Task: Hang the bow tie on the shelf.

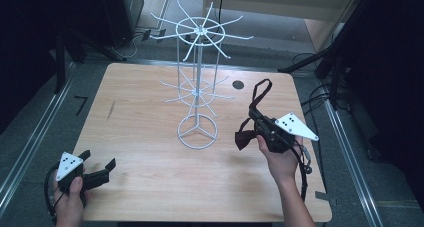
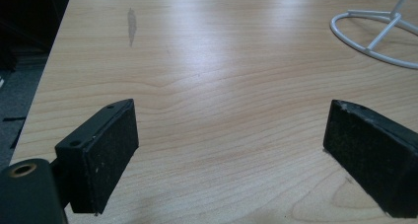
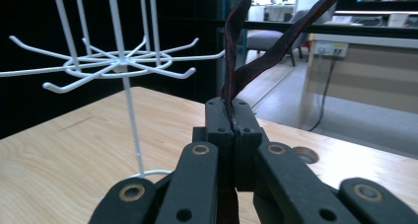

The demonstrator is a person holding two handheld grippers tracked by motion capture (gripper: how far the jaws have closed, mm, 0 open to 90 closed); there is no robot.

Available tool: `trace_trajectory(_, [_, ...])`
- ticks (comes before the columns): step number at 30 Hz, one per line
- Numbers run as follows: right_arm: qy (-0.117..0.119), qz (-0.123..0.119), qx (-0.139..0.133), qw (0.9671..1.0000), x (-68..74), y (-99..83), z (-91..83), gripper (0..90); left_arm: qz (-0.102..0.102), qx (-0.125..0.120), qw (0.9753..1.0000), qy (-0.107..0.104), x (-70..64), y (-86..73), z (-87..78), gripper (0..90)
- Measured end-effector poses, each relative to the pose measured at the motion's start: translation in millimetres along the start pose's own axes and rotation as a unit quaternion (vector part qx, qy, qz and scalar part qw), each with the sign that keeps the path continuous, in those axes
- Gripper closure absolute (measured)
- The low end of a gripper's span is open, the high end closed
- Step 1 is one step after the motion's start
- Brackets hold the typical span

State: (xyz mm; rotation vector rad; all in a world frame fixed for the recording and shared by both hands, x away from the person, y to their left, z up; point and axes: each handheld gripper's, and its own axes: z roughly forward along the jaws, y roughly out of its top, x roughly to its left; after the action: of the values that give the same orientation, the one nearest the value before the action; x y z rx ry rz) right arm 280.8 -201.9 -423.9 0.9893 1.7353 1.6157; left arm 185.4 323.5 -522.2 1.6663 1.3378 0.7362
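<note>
A white wire rack point(image 1: 198, 82) with two tiers of hooked arms stands on the wooden table point(image 1: 140, 132), its ring base point(image 2: 374, 34) ahead of my left gripper. My right gripper point(image 1: 256, 121), held up right of the rack, is shut on a dark bow tie point(image 1: 245, 138). The tie's knot hangs below the jaws and its strap loop point(image 1: 261, 91) rises above them. In the right gripper view the strap point(image 3: 256, 61) stands up from the closed jaws point(image 3: 231, 118), with the rack's lower hooks point(image 3: 118, 63) to the left. My left gripper point(image 1: 97, 163) rests open at the table's front-left corner, with nothing between its pads point(image 2: 106, 150).
A round cable hole point(image 1: 238, 85) sits in the table behind the right gripper. Metal floor rails point(image 1: 30, 142) run along both sides of the table. Dark frames and cables point(image 1: 320, 92) stand at the right. A grey smudge point(image 2: 131, 24) marks the wood.
</note>
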Motion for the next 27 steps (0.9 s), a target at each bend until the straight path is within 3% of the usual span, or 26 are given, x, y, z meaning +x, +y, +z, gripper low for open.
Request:
trace_trajectory(11, [0.044, 0.025, 0.000, 0.9987, 3.3, -5.1, 10.0, 89.4, 0.001, 0.000, 1.0000, -0.001, 0.0, 0.0, 0.0, 7.1])
trace_trajectory(27, [0.079, 0.040, 0.018, 0.9959, 8.1, -17.4, 26.8, 89.4, 0.001, 0.001, 1.0000, -0.001, -0.1, 0.0, -0.1, 7.2])
